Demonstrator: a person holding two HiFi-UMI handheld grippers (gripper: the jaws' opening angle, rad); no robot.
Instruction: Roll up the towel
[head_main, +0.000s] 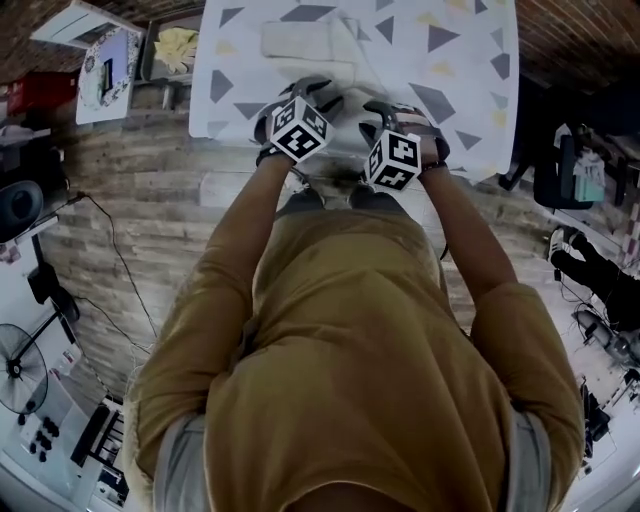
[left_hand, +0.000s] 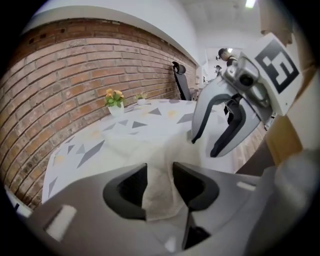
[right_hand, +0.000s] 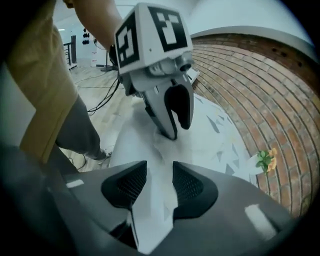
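Left gripper (left_hand: 160, 182) clamped on a bunched fold of the towel (left_hand: 159, 197). Right gripper (right_hand: 155, 184) likewise closed round pale cloth, apparently the same towel, though how firmly its pads bite is hard to judge. Both hold the towel side by side at the near edge of the tablecloth (head_main: 470, 70), presumably to lift that end evenly and start the roll. Towel: soft, cream, loosely creased weave. Tablecloth: smooth, white, printed with grey and yellow triangles

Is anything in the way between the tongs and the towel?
No, nothing visible is in the way. The towel is already pinched in the left tongs, and it sits between the pads of the right tongs too.
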